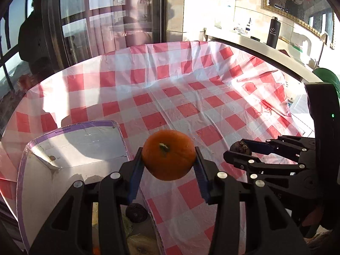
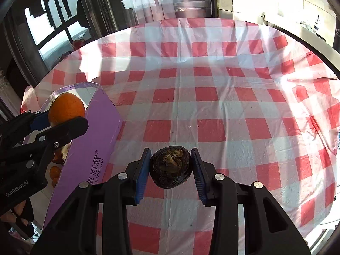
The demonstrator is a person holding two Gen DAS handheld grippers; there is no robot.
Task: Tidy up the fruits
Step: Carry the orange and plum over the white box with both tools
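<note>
My left gripper [image 1: 169, 158] is shut on an orange [image 1: 169, 155] and holds it in the air by the right wall of a purple-edged cardboard box [image 1: 70, 146]. In the right wrist view the orange [image 2: 66, 108] hangs over the box [image 2: 89, 148]. My right gripper [image 2: 171, 166] is shut on a dark wrinkled fruit [image 2: 170, 166] above the checked cloth; it shows in the left wrist view [image 1: 240, 148] too. Inside the box lie another dark fruit [image 1: 136, 212] and small orange fruits [image 2: 55, 171].
The round table carries a red-and-white checked cloth [image 1: 180, 97]. A window is behind it. A counter with a black bottle [image 1: 273, 33] runs at the back right. A green object [image 1: 326, 76] sits at the right edge.
</note>
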